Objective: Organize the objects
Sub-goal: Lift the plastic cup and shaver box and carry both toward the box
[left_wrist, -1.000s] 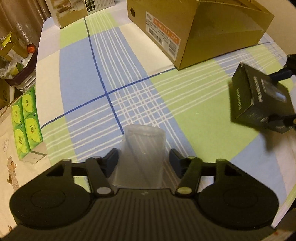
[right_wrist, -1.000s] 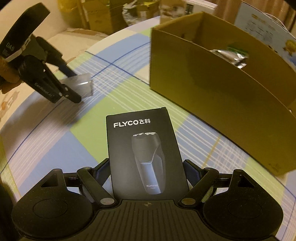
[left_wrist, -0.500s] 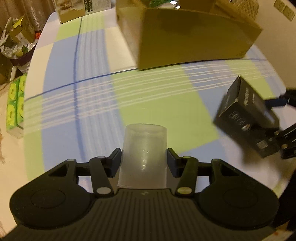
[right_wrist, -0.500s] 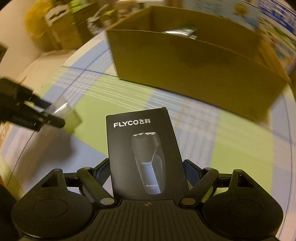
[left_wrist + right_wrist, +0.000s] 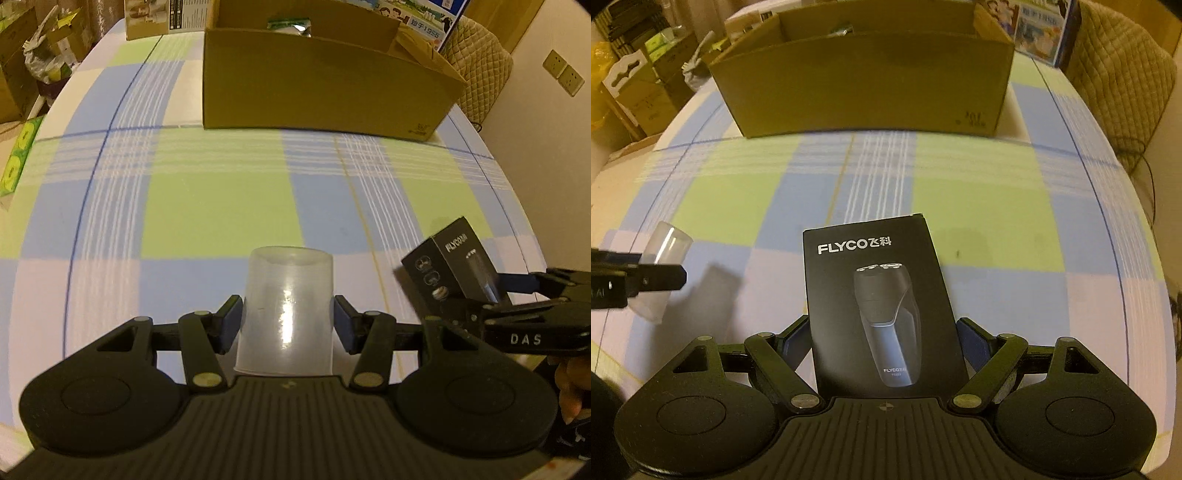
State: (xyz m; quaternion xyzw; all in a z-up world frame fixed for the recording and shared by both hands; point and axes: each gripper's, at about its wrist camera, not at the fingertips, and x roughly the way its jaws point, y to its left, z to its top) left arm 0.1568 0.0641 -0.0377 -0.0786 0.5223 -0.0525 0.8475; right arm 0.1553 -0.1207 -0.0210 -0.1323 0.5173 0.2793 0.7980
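The clear plastic cup [image 5: 286, 310] is clamped between the pads of the left gripper [image 5: 288, 325], base pointing forward, long axis running up the centre of the left wrist frame. The FLYCO shaver box [image 5: 882, 314] is clamped in the right gripper [image 5: 882, 343], long axis likewise pointing up the centre of the right wrist frame. Both loads are carried above the checked tablecloth [image 5: 207, 206].

The governing relation: the open cardboard carton [image 5: 325, 88] lies straight ahead of both grippers, across the upper centre of each frame, well apart from both loads. Its near wall stands upright and its open top faces up, so each item would probably have to clear that wall before release. Neither gripper appears clearly nearer; the two are side by side, the shaver box at lower right of the left wrist frame, the cup at centre left of the right wrist frame.

Materials: cup is thin, translucent, tapered, smooth, and likely to deform under pressure. Shaver box is rigid matte black card with flat faces. Carton is plain brown corrugated board, and something foil-like shows inside.
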